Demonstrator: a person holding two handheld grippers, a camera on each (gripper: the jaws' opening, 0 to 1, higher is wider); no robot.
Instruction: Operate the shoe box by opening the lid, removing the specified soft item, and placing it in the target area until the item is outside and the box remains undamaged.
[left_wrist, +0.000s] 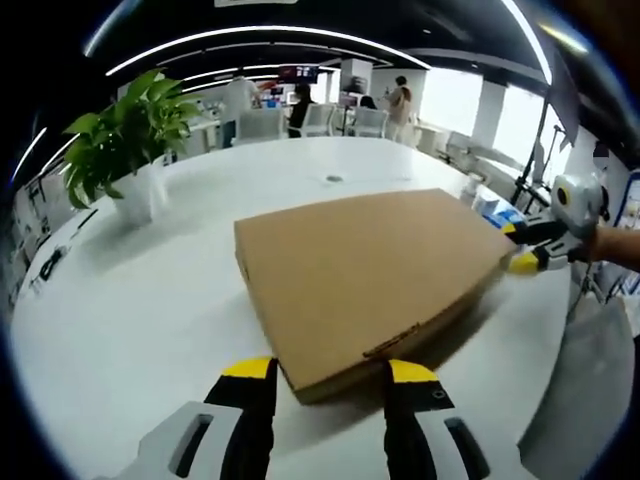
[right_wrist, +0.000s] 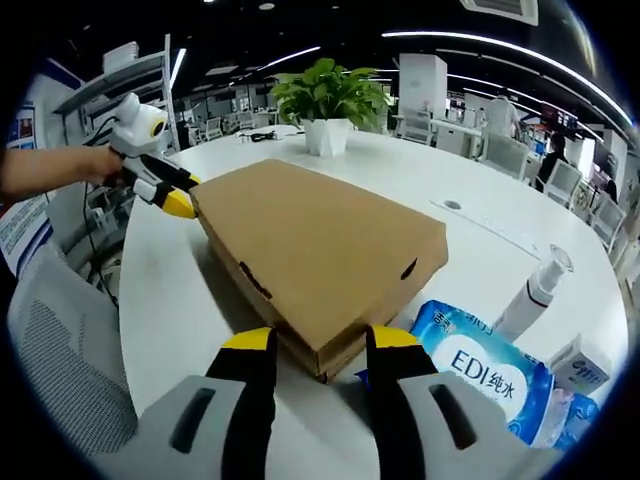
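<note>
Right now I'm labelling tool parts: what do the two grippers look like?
Both match: the left gripper and right gripper each have two black jaws with yellow tips on a pale grey body. Seen from across, each has a white housing behind the jaws.

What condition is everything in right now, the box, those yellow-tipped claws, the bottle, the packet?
Flat brown cardboard shoe box: lid closed, lying on the white table.
Left gripper: open, jaws astride a box corner.
Right gripper: open, astride the opposite corner.
White pump bottle: upright.
Blue wipes packet: lying flat.
Green potted plant: upright.
</note>
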